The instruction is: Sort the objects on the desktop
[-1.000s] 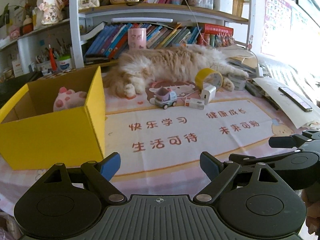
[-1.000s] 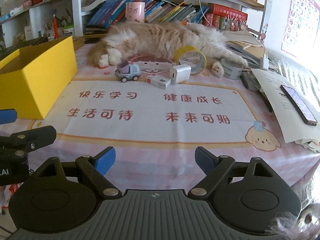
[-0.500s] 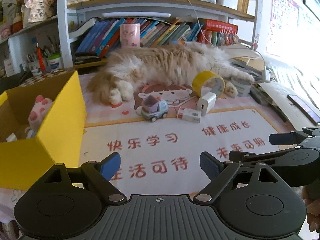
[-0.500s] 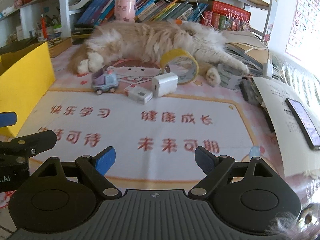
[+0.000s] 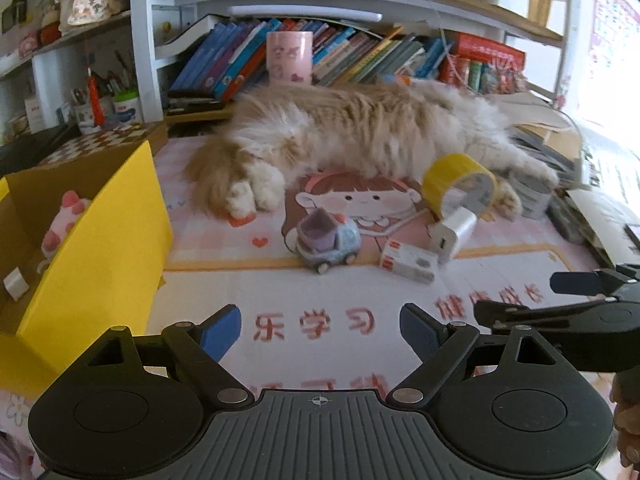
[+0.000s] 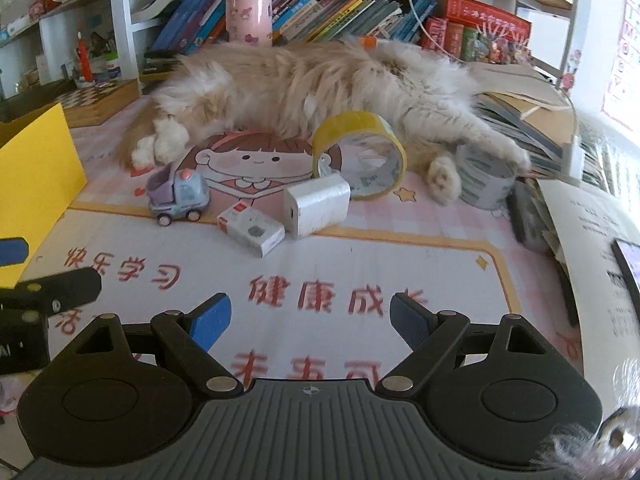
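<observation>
Both jaws gape empty. Ahead of the right gripper (image 6: pixel 308 320), the charger (image 6: pixel 316 208) lies beside the tape (image 6: pixel 360 156): light, rigid, smooth; take its flat sides.

Desk mat (image 6: pixel 360 264), toy truck (image 6: pixel 178 194), charger (image 6: pixel 318 208), yellow tape roll (image 6: pixel 360 160), sleeping cat (image 6: pixel 320 88), yellow box (image 5: pixel 100 248)
</observation>
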Motion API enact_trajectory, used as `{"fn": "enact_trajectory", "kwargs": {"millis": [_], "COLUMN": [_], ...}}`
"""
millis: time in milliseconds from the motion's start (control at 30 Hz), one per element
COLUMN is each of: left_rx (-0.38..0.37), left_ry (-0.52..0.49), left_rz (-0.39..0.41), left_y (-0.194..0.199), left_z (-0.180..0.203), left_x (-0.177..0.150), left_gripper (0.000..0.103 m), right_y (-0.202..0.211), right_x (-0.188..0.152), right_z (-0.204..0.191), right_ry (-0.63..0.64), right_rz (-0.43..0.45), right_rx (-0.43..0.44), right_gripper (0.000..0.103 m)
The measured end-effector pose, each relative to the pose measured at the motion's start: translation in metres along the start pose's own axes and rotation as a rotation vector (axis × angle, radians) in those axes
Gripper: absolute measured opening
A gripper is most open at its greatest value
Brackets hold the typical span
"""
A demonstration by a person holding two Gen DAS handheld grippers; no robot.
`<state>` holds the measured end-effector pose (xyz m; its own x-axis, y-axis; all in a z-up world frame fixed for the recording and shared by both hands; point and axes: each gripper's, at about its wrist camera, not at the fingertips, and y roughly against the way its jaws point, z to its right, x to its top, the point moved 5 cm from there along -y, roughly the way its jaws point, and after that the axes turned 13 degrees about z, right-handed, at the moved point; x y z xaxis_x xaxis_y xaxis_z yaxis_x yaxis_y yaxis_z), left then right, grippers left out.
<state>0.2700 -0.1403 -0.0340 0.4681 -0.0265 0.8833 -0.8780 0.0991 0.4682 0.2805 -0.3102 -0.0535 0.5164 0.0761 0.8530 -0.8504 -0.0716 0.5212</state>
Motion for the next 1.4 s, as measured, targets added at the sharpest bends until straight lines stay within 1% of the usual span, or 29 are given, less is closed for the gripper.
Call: {"fn": "enact_trajectory", "kwargs": {"millis": [267,467,600,800,1033,1100,1233,1267,1300,1400], "left_rx": [0.036,0.043,0.045,0.055,0.081,0.1,0.124,0.127,0.126,0.128], "left_ry": [-0.002,-0.002,0.007,0.041,0.071,0.078,0.086,0.086,0.086,0.066], "left_rz": [-0.01,-0.022,-0.037,-0.058,-0.095,-0.105,-0.121,-0.123,-0.129,-0.132], "left_y": [-0.041,-0.067,-0.083,-0.104,-0.129,-0.134,-0.139,-0.14,-0.141,-0.141], "left_z": [0.006,0.01,0.012,0.012,0.011,0.01,0.008,0.008,0.008,0.01], "left_x": [0.016,0.023,0.024,0.025,0.02,0.018,0.015,0.014,0.013,0.01], "left_gripper": [0.089,0.089,0.089,0.089,0.089,0.089,0.087,0.085,0.081,0.077], "right_y": [-0.038,-0.067,-0.085,-0.107,-0.12,-0.123,-0.127,-0.128,-0.129,-0.131], "right_x": [0.016,0.031,0.035,0.035,0.036,0.036,0.036,0.036,0.036,0.034], "right_z": [0.016,0.024,0.028,0.031,0.03,0.03,0.028,0.028,0.028,0.028], "right_ry": [0.013,0.049,0.071,0.091,0.093,0.093,0.106,0.106,0.107,0.107], "right_rz": [0.016,0.041,0.03,0.005,-0.012,-0.018,-0.024,-0.026,-0.029,-0.041], "right_rx": [0.033,0.068,0.1,0.123,0.156,0.161,0.17,0.173,0.174,0.18], "right_gripper": [0.085,0.085,0.084,0.084,0.084,0.084,0.083,0.083,0.083,0.083]}}
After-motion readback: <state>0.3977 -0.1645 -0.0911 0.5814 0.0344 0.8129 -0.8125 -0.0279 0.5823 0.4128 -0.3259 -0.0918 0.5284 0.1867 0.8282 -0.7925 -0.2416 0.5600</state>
